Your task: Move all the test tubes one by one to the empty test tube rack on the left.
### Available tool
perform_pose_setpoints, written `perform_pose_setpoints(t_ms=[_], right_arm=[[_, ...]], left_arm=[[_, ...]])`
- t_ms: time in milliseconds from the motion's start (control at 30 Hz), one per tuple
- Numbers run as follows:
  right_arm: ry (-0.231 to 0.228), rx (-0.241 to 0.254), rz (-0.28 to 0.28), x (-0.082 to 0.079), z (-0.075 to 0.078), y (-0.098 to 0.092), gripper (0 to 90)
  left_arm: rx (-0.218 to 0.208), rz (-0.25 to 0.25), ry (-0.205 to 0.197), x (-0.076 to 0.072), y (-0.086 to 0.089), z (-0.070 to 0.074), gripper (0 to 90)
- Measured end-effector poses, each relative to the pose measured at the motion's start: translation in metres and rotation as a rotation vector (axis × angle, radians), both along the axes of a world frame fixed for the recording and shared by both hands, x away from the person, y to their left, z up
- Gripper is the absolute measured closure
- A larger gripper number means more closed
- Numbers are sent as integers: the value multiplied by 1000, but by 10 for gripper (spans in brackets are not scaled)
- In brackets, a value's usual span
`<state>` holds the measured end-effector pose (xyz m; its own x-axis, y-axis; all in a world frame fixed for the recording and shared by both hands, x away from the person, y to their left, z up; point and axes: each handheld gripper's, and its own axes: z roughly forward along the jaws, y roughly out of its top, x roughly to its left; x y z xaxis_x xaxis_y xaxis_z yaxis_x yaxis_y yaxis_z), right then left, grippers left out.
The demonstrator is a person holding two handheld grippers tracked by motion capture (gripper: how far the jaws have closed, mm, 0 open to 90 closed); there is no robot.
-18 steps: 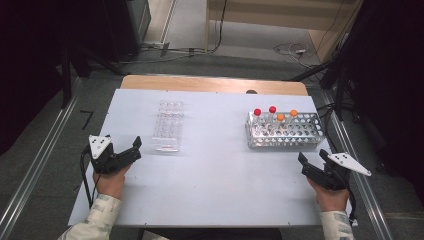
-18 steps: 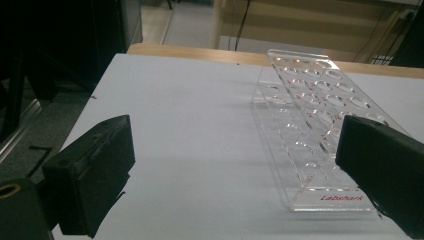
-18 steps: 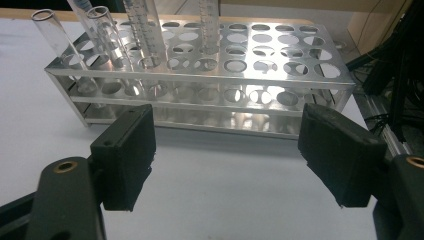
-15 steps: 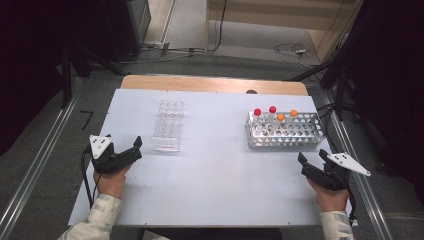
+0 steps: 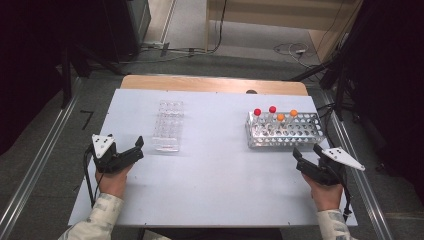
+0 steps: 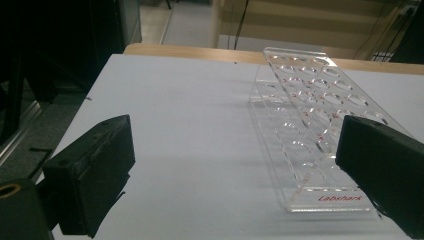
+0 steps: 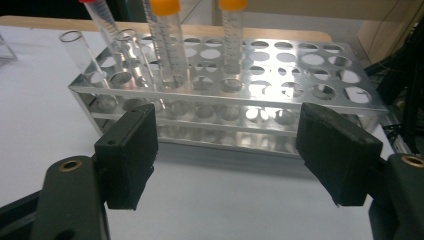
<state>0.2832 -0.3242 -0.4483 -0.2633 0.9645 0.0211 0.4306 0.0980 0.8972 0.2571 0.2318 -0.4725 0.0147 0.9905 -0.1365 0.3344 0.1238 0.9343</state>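
Note:
A clear plastic tube rack (image 5: 167, 125) stands left of the table's middle, its holes unfilled. My left gripper (image 5: 136, 149) rests on the table just left of its near end, jaws wide open. In the left gripper view the clear rack (image 6: 310, 125) lies ahead and to the right of the open left gripper (image 6: 235, 165). A metal tube rack (image 5: 300, 140) at the right holds two red-capped tubes (image 5: 257, 112) and two orange-capped tubes (image 5: 280, 117). My right gripper (image 5: 306, 154) sits just in front of it, open, holding nothing. The right gripper view shows the metal rack (image 7: 300, 80), an orange-capped tube (image 7: 167, 40) and uncapped glass tubes (image 7: 80, 50) beyond the open right gripper (image 7: 227, 155).
The white table (image 5: 220, 180) has free room between the two racks and along its front. A wooden strip (image 5: 210, 84) runs along its far edge. Metal rails (image 5: 30, 185) flank the table on the floor, and cables lie behind it.

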Motion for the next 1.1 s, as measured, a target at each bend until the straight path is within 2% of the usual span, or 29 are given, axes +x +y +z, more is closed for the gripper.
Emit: perform_pose_setpoints(t_ms=[467, 667, 1100], right_arm=[[-1, -15, 40, 10, 1, 16, 240], [5, -17, 44, 15, 0, 20, 241], [3, -24, 73, 26, 0, 32, 248]], left_arm=[[-7, -5, -9, 3, -1, 0, 30], [-18, -7, 0, 6, 2, -3, 31], [-14, -8, -9, 0, 0, 1, 31]])
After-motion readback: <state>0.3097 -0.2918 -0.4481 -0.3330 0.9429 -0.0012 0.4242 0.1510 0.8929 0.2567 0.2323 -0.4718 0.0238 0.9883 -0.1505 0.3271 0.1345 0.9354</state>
